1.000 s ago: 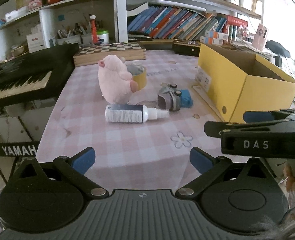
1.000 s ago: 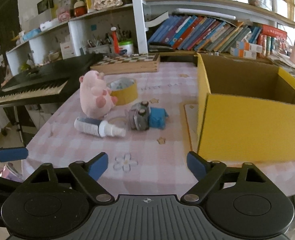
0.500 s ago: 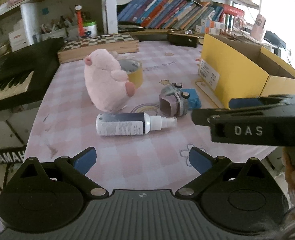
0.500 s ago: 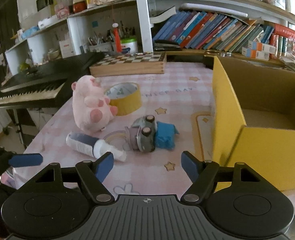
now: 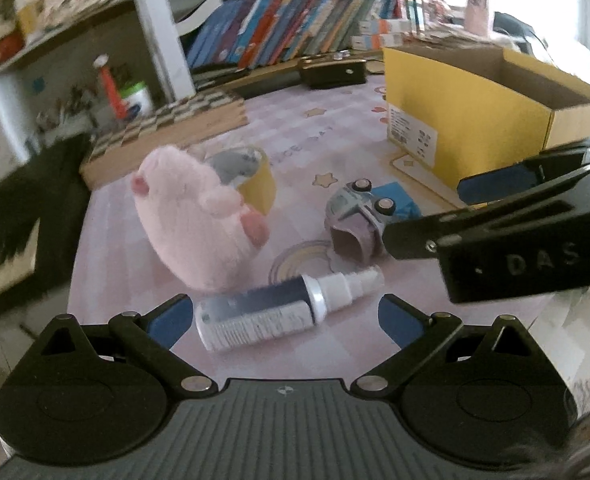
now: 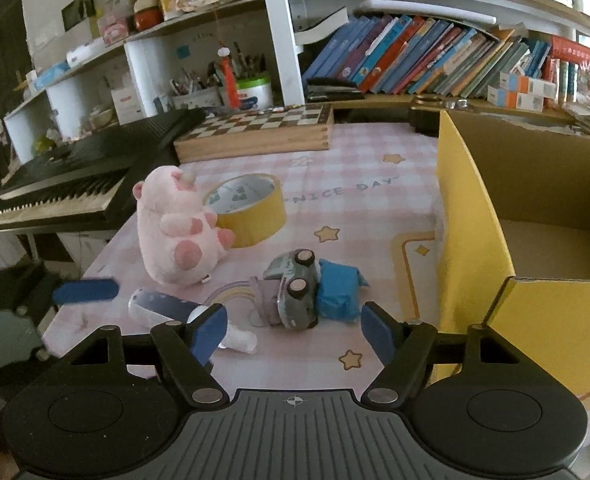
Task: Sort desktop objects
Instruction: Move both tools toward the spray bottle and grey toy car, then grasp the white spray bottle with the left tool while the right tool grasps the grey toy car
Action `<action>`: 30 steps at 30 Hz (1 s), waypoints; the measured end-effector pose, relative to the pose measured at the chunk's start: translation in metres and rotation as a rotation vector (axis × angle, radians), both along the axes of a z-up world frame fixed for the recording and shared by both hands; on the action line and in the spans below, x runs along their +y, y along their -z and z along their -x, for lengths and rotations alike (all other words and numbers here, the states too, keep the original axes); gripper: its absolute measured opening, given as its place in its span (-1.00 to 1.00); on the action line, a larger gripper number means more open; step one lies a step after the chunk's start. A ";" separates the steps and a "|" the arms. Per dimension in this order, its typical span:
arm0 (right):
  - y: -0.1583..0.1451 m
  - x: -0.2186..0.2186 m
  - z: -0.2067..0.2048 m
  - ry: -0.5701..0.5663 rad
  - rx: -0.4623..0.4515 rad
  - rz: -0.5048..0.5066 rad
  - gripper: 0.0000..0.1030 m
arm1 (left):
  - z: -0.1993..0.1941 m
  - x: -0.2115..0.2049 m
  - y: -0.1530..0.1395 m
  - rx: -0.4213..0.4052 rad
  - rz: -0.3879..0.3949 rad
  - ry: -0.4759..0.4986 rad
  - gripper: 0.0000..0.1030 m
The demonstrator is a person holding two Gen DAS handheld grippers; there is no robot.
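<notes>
1. The left gripper is hovering with fingers wide around the dark-labelled white spray bottle, lying near the counter's front edge, presumably lining up a grasp.
2. The right gripper, fingers wide and empty, is hanging before the grey toy car, beside the open yellow cardboard box.

Left wrist view sits low over the near edge of the pink checked tablecloth, facing forward and rightward, close on the spray bottle; frame motion-blurred. Right wrist view sits a bit further right, facing the bookshelf, toy car nearest centre. Both share pink plush, tape roll, chessboard box, yellow carton. Each view catches the other gripper at its edge.
</notes>
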State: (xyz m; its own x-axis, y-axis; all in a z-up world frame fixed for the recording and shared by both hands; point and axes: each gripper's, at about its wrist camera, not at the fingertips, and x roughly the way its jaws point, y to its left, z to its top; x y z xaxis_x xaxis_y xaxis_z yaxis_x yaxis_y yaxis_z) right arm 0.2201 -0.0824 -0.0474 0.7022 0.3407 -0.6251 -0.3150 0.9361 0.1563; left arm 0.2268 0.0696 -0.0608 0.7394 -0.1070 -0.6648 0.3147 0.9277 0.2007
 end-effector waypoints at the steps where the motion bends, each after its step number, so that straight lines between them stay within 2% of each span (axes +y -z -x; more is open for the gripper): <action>1: 0.000 0.001 0.001 -0.003 -0.001 -0.001 0.44 | -0.003 0.000 0.000 -0.002 -0.012 0.027 0.93; 6: -0.004 0.007 0.003 -0.021 -0.002 -0.009 0.44 | -0.021 0.001 0.006 0.039 -0.042 0.146 0.43; 8: -0.005 0.008 0.003 -0.020 0.000 -0.015 0.44 | -0.027 0.002 0.009 0.066 -0.051 0.187 0.35; 10: -0.006 0.010 0.002 -0.018 -0.002 -0.019 0.44 | -0.031 0.004 0.011 0.096 -0.082 0.219 0.16; 11: -0.006 0.010 0.002 -0.017 -0.003 -0.021 0.44 | -0.031 0.005 0.010 0.105 -0.095 0.227 0.07; 14: -0.005 0.012 0.003 -0.017 0.004 -0.023 0.44 | -0.031 0.017 0.007 0.142 -0.090 0.232 -0.01; 18: -0.001 0.017 0.000 -0.017 0.032 -0.015 0.44 | -0.029 0.029 0.005 0.192 -0.061 0.206 -0.36; 21: 0.003 0.022 -0.005 -0.018 0.040 0.003 0.44 | -0.023 0.036 0.007 0.243 -0.003 0.184 -0.40; 26: 0.011 0.036 -0.017 -0.002 0.022 0.080 0.44 | -0.023 0.036 0.010 0.225 0.049 0.129 -0.36; 30: 0.016 0.046 -0.031 -0.003 0.009 0.123 0.34 | -0.028 0.033 0.013 0.212 0.089 0.113 -0.39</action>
